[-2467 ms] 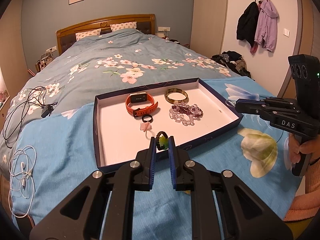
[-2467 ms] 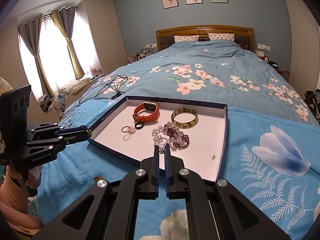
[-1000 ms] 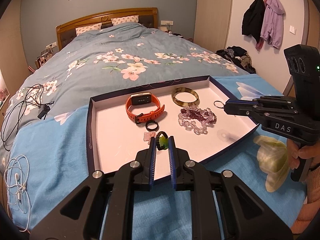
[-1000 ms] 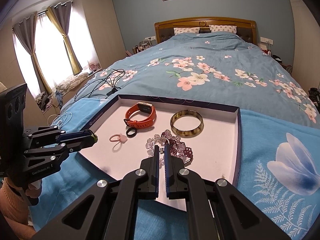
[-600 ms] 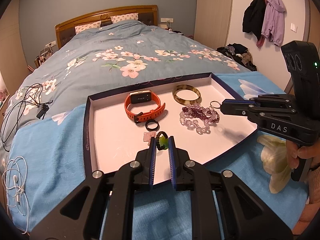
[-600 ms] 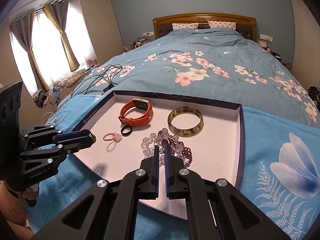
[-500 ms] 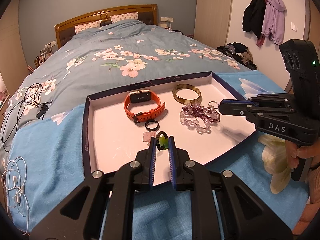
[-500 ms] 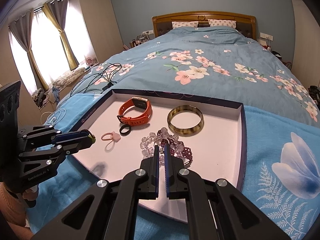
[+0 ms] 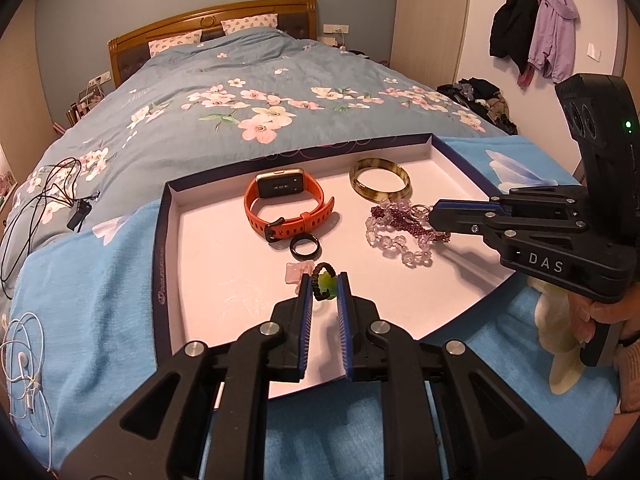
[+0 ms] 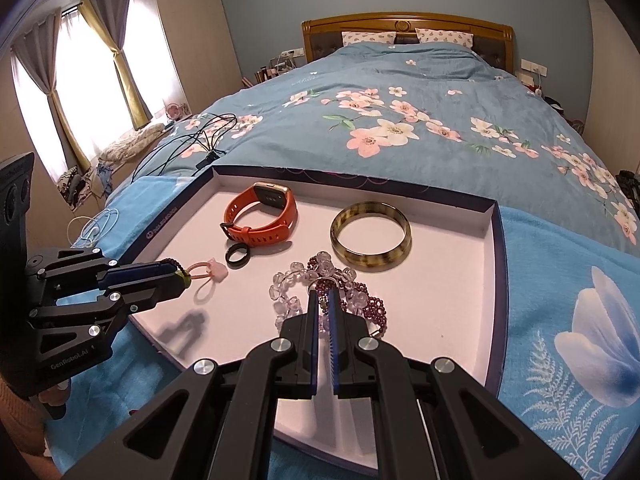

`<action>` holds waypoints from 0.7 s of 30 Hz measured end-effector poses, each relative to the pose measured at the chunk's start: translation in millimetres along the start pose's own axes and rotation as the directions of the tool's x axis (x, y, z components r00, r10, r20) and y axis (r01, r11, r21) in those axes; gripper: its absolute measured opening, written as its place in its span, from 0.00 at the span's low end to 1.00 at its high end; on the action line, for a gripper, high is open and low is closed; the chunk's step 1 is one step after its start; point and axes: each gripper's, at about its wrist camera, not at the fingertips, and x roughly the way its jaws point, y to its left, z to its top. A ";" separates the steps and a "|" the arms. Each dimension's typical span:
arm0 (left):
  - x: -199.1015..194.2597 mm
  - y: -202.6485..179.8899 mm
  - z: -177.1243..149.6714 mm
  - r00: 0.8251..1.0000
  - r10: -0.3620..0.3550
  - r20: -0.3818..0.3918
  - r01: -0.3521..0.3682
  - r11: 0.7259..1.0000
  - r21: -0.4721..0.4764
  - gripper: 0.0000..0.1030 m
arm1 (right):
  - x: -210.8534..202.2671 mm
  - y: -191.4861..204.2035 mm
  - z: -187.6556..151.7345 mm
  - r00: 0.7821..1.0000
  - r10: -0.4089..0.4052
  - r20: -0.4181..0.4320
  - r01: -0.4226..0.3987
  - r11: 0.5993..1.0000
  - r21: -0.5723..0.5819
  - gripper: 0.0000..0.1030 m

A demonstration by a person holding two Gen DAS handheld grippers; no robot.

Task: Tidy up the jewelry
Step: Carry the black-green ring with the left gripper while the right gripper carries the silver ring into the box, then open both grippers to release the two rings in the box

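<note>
A shallow white tray with a dark blue rim lies on the bed. In it are an orange watch, a tortoiseshell bangle, a black ring, a pink ring and clear and purple bead bracelets. My left gripper is shut on a dark beaded ring with a green charm, above the tray's near left. My right gripper is shut on a thin silver ring over the beads.
Black cables and white earphones lie on the bed left of the tray. The floral duvet stretches behind to a wooden headboard. Coats hang on the right wall.
Both grippers have moved forward over the tray with their rings still held. The right gripper has come in from the tray's right edge to above the bead bracelets.
</note>
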 end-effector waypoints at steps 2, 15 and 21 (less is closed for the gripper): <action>3.8 0.3 0.7 1.000 0.002 -0.007 -0.002 1.000 -0.002 0.12 | 2.2 0.0 0.9 1.000 -0.002 -0.004 0.002 1.000 -0.001 0.03; 19.8 5.8 1.6 0.999 -0.018 -0.043 0.016 0.999 -0.036 0.13 | 2.2 -2.6 0.4 1.000 -0.019 0.001 0.019 1.000 0.009 0.05; 10.0 5.7 2.5 1.000 -0.005 -0.010 0.004 0.999 -0.035 0.24 | -12.1 -2.2 -0.8 1.000 -0.010 0.028 0.009 1.000 0.017 0.09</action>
